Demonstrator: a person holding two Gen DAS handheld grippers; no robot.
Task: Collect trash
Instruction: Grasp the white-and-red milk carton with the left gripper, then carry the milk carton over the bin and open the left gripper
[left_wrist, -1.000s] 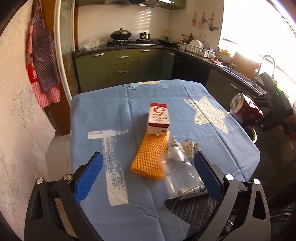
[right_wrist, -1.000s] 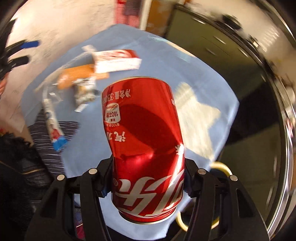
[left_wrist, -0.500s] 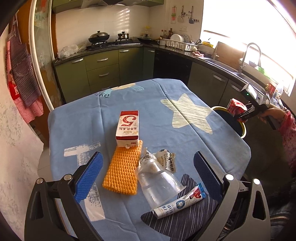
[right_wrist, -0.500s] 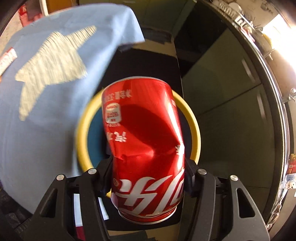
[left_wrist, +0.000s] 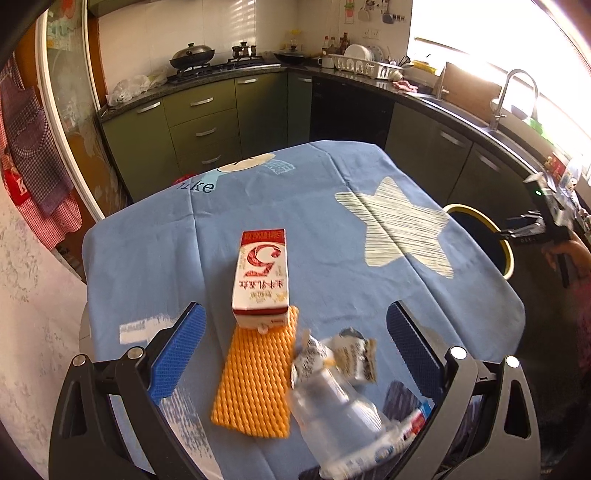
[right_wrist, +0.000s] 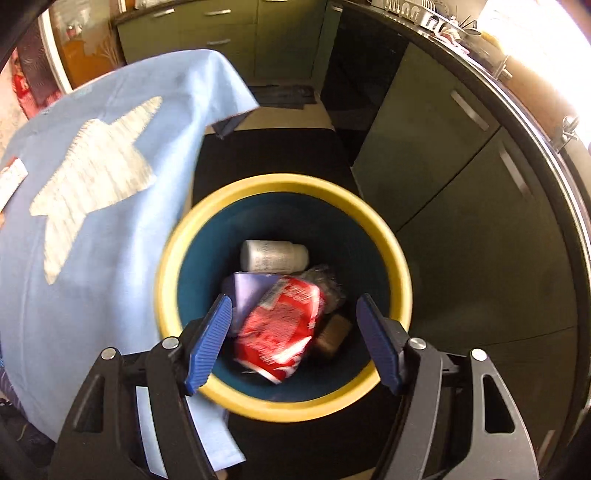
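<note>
My right gripper (right_wrist: 295, 339) is open and empty above the yellow-rimmed bin (right_wrist: 400, 273). The dented red can (right_wrist: 280, 328) lies inside it with a white bottle (right_wrist: 273, 254) and other trash. The bin rim (left_wrist: 508, 251) and the right gripper (left_wrist: 524, 229) also show at the right of the left wrist view. My left gripper (left_wrist: 295, 350) is open over the table, above a milk carton (left_wrist: 260, 277), an orange foam net (left_wrist: 258, 380), a clear plastic cup (left_wrist: 340, 413), a crumpled wrapper (left_wrist: 351, 354) and a tube (left_wrist: 391, 439).
The table wears a blue cloth with a pale star (left_wrist: 399, 225). Green kitchen cabinets (left_wrist: 199, 122) run behind, a sink tap (left_wrist: 509, 92) at the right. Dark cabinets (right_wrist: 461, 184) stand beside the bin. An apron (left_wrist: 29, 177) hangs at the left.
My right gripper has opened and let go of the red can, which has dropped into the bin. My left gripper has moved in closer over the trash on the table.
</note>
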